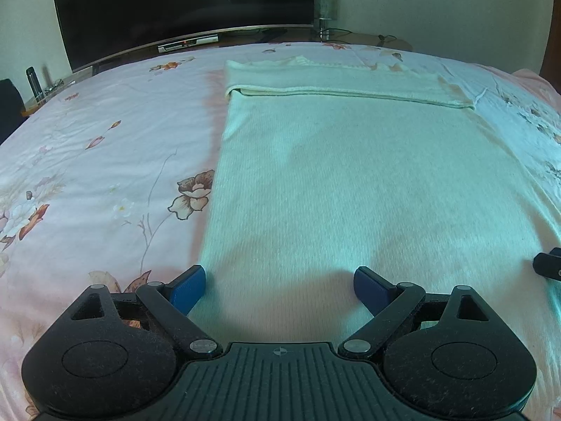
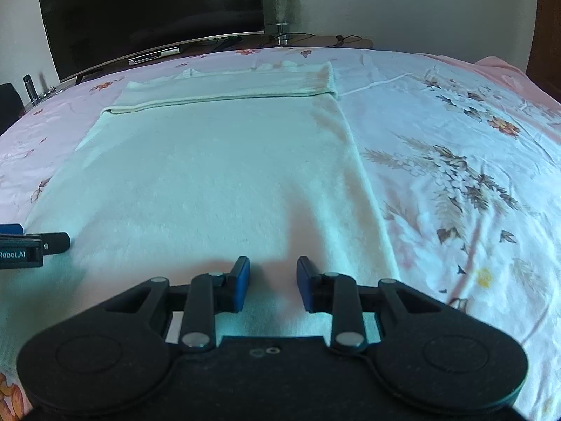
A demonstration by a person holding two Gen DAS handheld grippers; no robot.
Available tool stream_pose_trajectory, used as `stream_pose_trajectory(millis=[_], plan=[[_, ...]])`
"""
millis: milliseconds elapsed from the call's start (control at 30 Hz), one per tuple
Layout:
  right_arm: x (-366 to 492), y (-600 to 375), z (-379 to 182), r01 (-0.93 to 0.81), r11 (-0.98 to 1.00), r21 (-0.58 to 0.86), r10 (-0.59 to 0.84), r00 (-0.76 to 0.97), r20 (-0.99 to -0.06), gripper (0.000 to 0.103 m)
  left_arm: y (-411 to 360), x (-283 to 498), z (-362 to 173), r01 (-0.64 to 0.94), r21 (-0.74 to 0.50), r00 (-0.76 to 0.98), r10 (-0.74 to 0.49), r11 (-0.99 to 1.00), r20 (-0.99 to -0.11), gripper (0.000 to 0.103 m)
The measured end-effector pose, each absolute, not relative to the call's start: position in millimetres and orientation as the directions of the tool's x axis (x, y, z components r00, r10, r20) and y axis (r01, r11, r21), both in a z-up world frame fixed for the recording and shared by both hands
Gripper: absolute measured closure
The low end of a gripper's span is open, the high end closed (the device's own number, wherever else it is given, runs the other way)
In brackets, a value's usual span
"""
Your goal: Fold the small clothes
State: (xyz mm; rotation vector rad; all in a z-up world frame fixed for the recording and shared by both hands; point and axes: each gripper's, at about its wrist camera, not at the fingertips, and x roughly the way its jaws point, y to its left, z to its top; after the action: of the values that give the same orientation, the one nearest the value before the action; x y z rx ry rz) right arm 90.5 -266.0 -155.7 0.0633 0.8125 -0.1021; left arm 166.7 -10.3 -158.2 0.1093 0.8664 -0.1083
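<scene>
1. At the near edge of the bed, the left tongs (image 1: pixel 279 289) stand released, their blue pads spread wide over the near hem of a pale knit garment (image 1: pixel 350 182); the left pad sits just at the cloth's left border.
2. Beside them, the right tongs (image 2: pixel 273 282) are also released but with a narrower gap, hovering low over the same hem nearer the garment's right border. Whether either pair actually touches the fabric is hard to tell from these angles.
3. The garment lies flat on the floral bedsheet (image 2: pixel 455 175), straight ahead of both tongs, its long axis running away from them toward the far side of the bed.
4. At its far end a band (image 1: pixel 333 82) is already folded back across the width, so the near hem looks like the next part to lift and carry forward; both tongs are about equally close to it.
5. Beyond the bed stand a dark television (image 1: pixel 182 0) and a lamp (image 2: pixel 279 7).
</scene>
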Motion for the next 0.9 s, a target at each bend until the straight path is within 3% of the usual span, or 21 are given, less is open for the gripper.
stream_pose_trajectory(millis=[300, 667, 900], plan=[[81.5, -257.2, -144.6, 0.115, 0.991, 0.063, -0.033, 0.688, -0.725, 0.068, -5.9, 155.1, -149.3, 0.134, 0.024, 0.634, -0.067, 0.991, -0.77, 0.012], [66.6, -209.5, -128.6, -0.023, 0.994, 0.104, 0.09, 0.707, -0.701, 0.066, -13.4, 125.9, -134.2, 0.205, -0.039, 0.621, -0.161, 0.978, -0.767, 0.012], [60.1, -190.6, -138.1, -0.076, 0.992, 0.105, 0.129, 0.677, -0.724, 0.067, -19.2, 111.5, -149.7, 0.244, -0.004, 0.598, -0.154, 0.97, -0.787, 0.012]])
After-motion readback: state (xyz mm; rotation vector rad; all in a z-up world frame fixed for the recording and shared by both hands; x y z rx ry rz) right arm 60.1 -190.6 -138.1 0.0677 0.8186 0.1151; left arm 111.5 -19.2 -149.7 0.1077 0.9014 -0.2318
